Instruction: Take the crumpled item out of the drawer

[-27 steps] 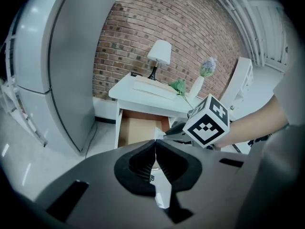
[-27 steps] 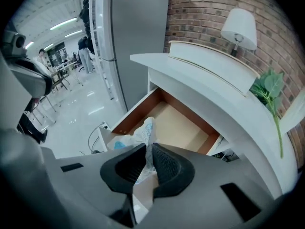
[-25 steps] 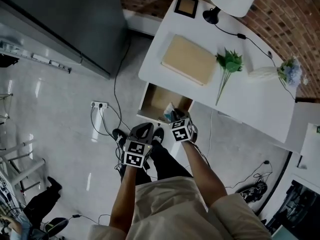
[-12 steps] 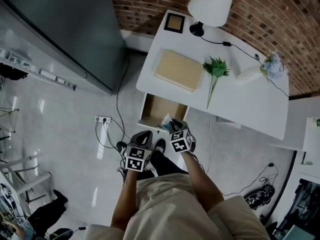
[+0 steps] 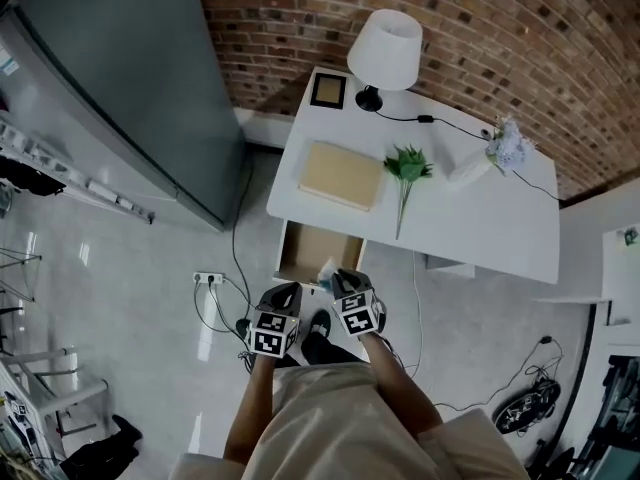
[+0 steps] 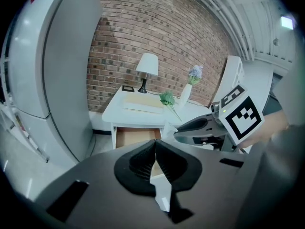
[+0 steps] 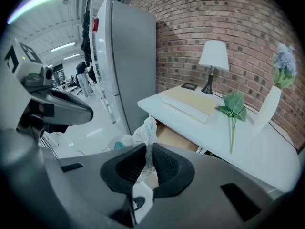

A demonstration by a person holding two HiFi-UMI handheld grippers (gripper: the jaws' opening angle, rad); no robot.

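A crumpled white item with blue specks sticks up between the pads of my right gripper, which is shut on it. In the head view that crumpled item hangs at the front edge of the open drawer, just ahead of the right gripper. The drawer's tan inside looks bare. My left gripper has its jaws pressed together with nothing in them. It hovers over the floor in front of the drawer, left of the right gripper.
The white table carries a lamp, a small picture frame, a flat tan box, a green sprig and a vase of flowers. A tall grey cabinet stands left. A power strip and cables lie on the floor.
The table and drawer have slid further away in the head view. Both grippers have drawn back from the drawer, the right one still carrying the crumpled item.
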